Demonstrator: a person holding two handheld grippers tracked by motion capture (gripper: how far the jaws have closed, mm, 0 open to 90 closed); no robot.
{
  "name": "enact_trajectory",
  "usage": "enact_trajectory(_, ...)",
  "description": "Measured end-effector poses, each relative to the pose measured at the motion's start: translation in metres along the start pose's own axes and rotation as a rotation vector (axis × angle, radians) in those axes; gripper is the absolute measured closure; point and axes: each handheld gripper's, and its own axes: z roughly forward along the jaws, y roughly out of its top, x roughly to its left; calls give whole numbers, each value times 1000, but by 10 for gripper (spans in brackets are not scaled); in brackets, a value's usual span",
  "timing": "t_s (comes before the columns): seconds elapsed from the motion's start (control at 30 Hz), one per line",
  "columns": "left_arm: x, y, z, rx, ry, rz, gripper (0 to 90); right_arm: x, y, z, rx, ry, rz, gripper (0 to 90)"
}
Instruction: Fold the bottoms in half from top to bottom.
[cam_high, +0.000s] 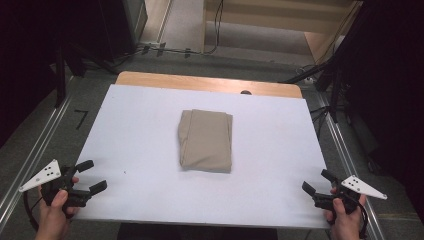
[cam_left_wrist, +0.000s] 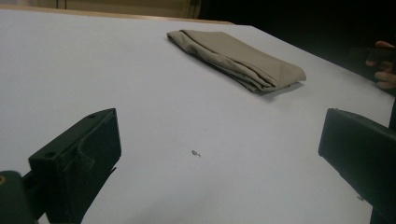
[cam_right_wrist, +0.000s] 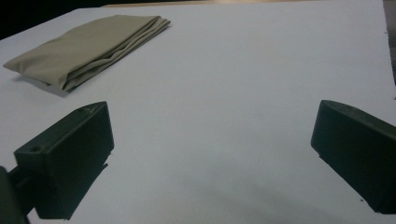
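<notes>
A folded beige cloth lies flat at the middle of the white tabletop, its long side running away from the person. The left gripper is held at the near left corner of the table, its jaws spread wide with nothing between them. The right gripper is held at the near right corner, jaws likewise wide apart and empty. Both grippers are well apart from the cloth and point inward toward it. A small dark speck marks the tabletop ahead of the left gripper.
</notes>
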Motion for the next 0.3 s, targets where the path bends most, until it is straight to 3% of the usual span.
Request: enact_trajectory(0.3,0,0,2,13,-5,0,0,1,0,1,8,-2,0,0)
